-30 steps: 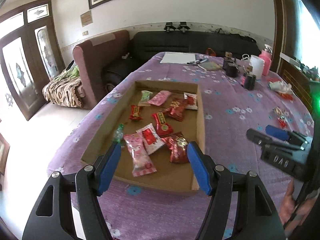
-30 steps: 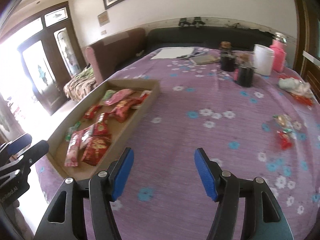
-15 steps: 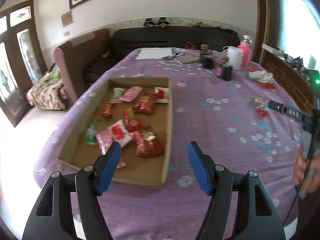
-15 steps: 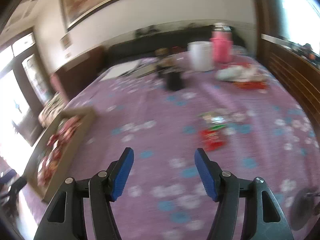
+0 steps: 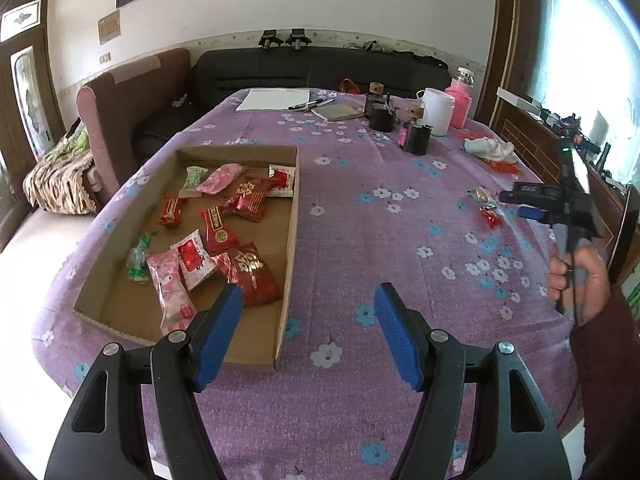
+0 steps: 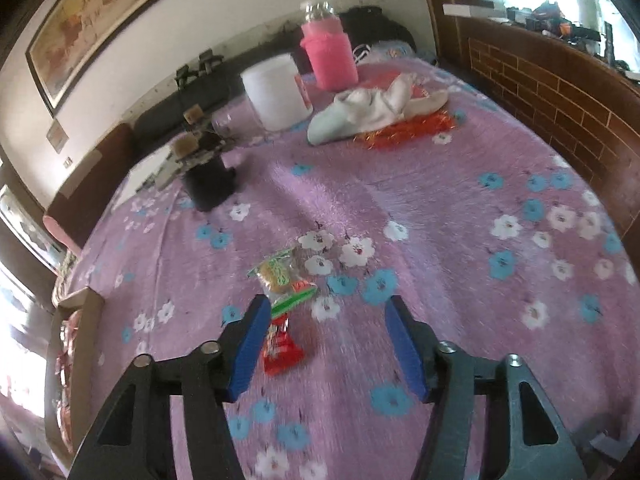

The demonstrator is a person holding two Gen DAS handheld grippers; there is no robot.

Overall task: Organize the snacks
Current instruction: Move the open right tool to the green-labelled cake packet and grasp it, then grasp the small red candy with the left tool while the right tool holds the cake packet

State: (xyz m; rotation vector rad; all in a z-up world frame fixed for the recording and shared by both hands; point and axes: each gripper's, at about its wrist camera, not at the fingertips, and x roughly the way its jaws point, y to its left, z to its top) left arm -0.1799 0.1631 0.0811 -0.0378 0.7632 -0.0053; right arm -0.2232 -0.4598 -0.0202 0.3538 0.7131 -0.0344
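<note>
A shallow cardboard tray (image 5: pixel 290 240) on the purple flowered cloth holds several red, pink and green snack packets (image 5: pixel 216 230). My left gripper (image 5: pixel 308 334) hovers open over the tray's near right corner, nothing between its blue pads. Two loose snacks lie on the cloth at the right: a clear green-striped packet (image 6: pixel 276 272) and a red packet (image 6: pixel 280 354), also seen small in the left wrist view as a red packet (image 5: pixel 490 216). My right gripper (image 6: pixel 324 344) hangs just above them, jaws closing, pads touching neither; the red packet sits by its left pad (image 6: pixel 248 344).
At the far end stand a white tub (image 6: pixel 278 92), a pink bottle (image 6: pixel 330 54), a black cup (image 6: pixel 210 182), and a white cloth (image 6: pixel 372 110) on red tinsel. Papers and pens (image 5: pixel 276 100) lie farther back. A wooden rail (image 6: pixel 560 92) borders the right side. A hand (image 5: pixel 580 276) holds the right gripper.
The right gripper swung right across the table from beside the tray to just over the two loose snacks, rolling and narrowing a little. The left gripper's view drifted right off the tray.
</note>
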